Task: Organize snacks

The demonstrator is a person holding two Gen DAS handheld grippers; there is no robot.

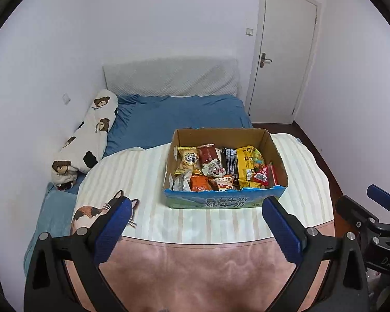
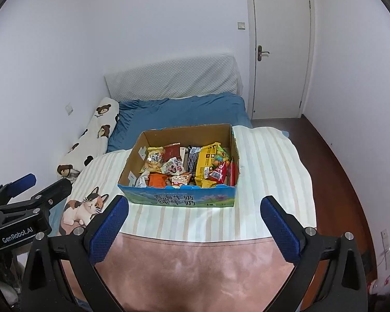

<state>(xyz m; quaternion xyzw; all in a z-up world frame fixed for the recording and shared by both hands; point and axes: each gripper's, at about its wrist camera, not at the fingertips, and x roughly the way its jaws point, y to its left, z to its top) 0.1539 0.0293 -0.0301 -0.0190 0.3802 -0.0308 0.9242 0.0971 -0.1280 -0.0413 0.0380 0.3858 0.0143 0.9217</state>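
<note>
While both tongs (image 1: 195,223) (image 2: 193,222) gape empty, snack box (image 1: 225,201) lies long axis crosswise.

A: State the container count.
B: One cardboard box (image 1: 225,197) stands on the striped blanket (image 1: 143,171).

A: Count the snack packets in it.
B: Roughly a dozen; overlap prevents an exact figure. Distinct items: one large yellow packet (image 1: 248,161), one black packet (image 1: 228,160), one dark red packet (image 1: 207,153), one orange packet (image 1: 199,183), one small red sachet (image 1: 262,175).

A: Tongs?
B: Two sets: left tongs (image 1: 196,230) and right tongs (image 2: 193,230), two blue-padded fingers each, both spread wide.

A: Bedding items?
B: One bear-print bolster (image 1: 91,135), one blue sheet (image 1: 174,117), one cat print (image 2: 84,208).
</note>
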